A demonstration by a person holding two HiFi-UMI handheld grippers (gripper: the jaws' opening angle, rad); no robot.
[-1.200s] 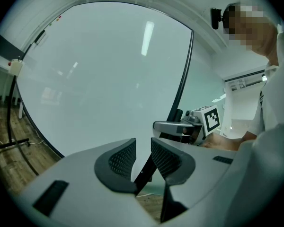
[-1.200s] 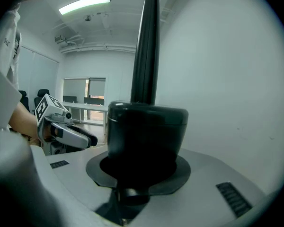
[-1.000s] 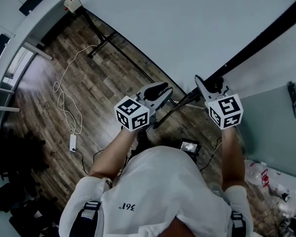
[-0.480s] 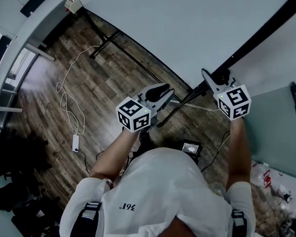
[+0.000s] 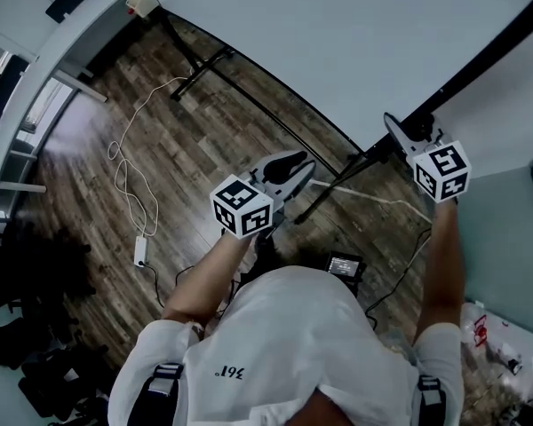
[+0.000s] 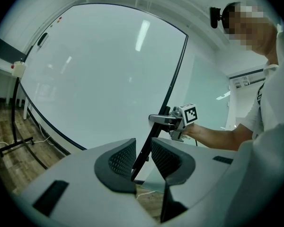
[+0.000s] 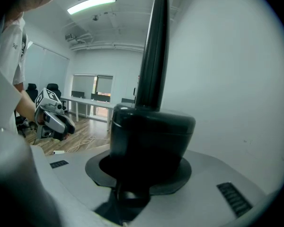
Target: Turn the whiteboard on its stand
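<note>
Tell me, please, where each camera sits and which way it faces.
Head view: on the person's head, looking steeply down at the floor and whiteboard; shows torso, forearms, left claw, right claw.
Left gripper view: rides the left claw, facing the whiteboard's edge; shows its open jaws and the person's right arm.
Right gripper view: rides the right claw, looking along the black frame it clamps; shows its jaws.
Shared: each gripper view shows the other claw.

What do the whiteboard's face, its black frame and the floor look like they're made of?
Whiteboard face: smooth glossy white panel, perhaps melamine or painted steel; light streaks reflect off it. Frame: straight black edging, metal or plastic, unclear. Floor: plank seams and grain suggest wood or laminate, slightly shiny.
</note>
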